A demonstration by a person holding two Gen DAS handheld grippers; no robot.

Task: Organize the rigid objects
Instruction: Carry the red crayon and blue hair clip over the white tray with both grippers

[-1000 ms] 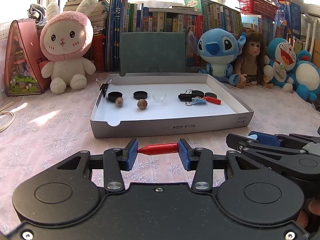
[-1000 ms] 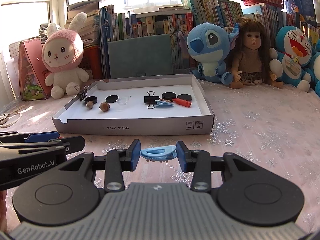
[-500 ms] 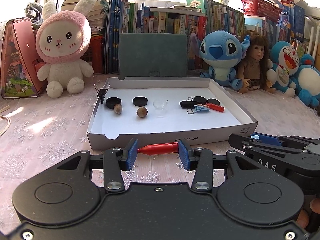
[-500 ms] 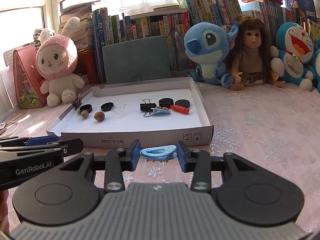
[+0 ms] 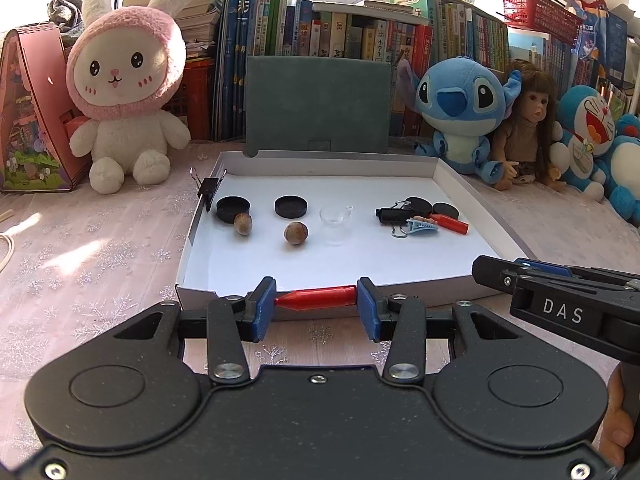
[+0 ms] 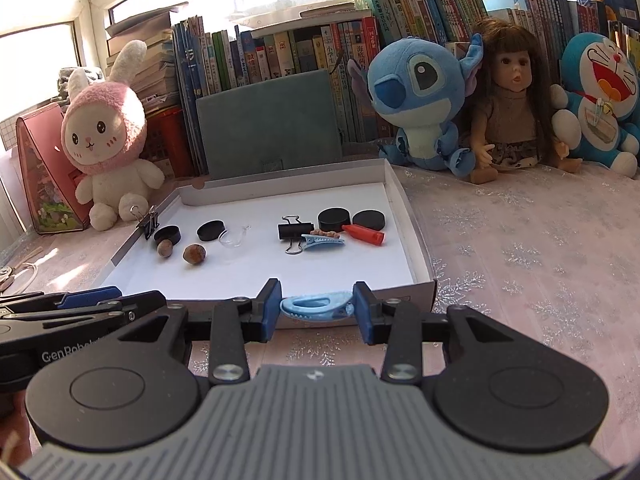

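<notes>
My left gripper is shut on a red pen cap, held crosswise just before the near wall of a shallow white box. My right gripper is shut on a light blue hair clip at the same near wall of the box. Inside the box lie black round caps, two hazelnuts, a small clear dish, a black binder clip, another blue hair clip and another red cap. A further binder clip grips the box's left wall.
Plush toys stand behind the box: a pink rabbit, a blue alien, a doll and a blue cat. A green folder leans on rows of books. The right gripper's body shows beside the left one.
Both grippers have moved toward the box with their objects still held; the box now looks nearer and larger in both views.
</notes>
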